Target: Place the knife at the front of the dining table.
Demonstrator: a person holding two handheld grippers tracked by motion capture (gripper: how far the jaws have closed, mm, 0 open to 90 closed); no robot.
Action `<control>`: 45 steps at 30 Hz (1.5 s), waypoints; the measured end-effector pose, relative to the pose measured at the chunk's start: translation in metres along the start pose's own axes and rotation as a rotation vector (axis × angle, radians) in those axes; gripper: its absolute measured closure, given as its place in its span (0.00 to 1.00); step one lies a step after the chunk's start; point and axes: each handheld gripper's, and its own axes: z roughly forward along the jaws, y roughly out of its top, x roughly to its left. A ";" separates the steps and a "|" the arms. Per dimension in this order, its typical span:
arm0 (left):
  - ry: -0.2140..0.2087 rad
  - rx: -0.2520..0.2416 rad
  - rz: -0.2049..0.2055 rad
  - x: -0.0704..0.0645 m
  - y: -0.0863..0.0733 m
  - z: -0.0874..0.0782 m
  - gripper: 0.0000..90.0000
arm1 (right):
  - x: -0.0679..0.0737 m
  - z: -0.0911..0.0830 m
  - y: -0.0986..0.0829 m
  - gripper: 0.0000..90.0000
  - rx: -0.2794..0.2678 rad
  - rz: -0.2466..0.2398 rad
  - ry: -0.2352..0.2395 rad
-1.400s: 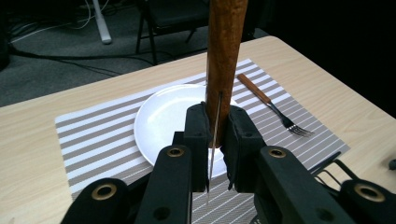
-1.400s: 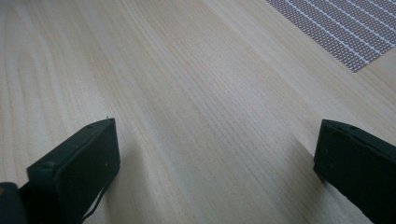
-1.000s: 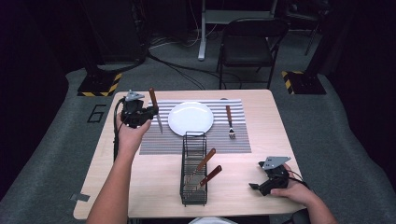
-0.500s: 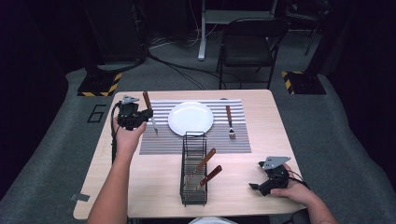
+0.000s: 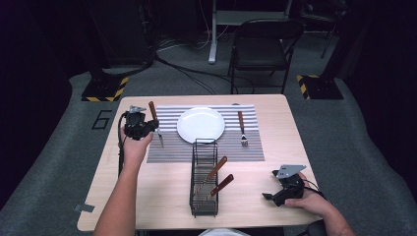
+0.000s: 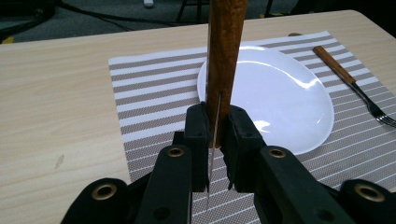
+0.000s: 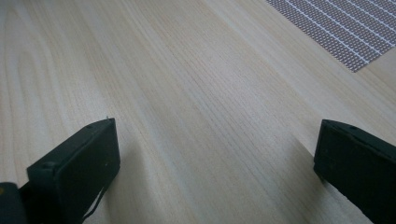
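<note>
1. The left tongs [image 5: 147, 127] grip a knife [image 6: 223, 65] by its wooden handle; in the left gripper view the jaws close on the lower handle with the thin blade running down between them.
2. Over the last second the left hand has carried the knife away from the plate [image 5: 200, 124] toward the left part of the striped mat [image 5: 206, 150]. A second ago the knife hung close beside the plate's left rim; now it stands nearer the mat's left edge, with a clear strip of mat between it and the plate.
3. The knife now sits more upright in the high view, handle up and blade tip pointing down at the mat. I cannot tell whether the tip touches the mat yet.
4. The right tongs [image 5: 275, 194] have not moved: they rest at the right front of the tabletop [image 5: 305, 147], jaws wide apart over bare wood and holding nothing.
5. The fork [image 5: 241, 128] lies on the mat to the right of the plate, and two more wooden-handled pieces lean in the wire caddy [image 5: 203, 177], all as before.
6. Judgement: this looks like laying a place setting, and the knife is being brought to its spot left of the plate. What remains is likely to lower it, lay it flat alongside the plate and release it.
</note>
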 end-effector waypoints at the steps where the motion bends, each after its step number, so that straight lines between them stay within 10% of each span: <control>1: 0.003 0.002 -0.005 0.000 -0.002 0.002 0.89 | 0.000 0.000 0.000 0.00 0.001 0.005 -0.001; 45: 0.031 0.043 -0.041 0.005 0.000 0.060 0.89 | 0.000 0.000 0.000 0.00 0.001 0.005 0.000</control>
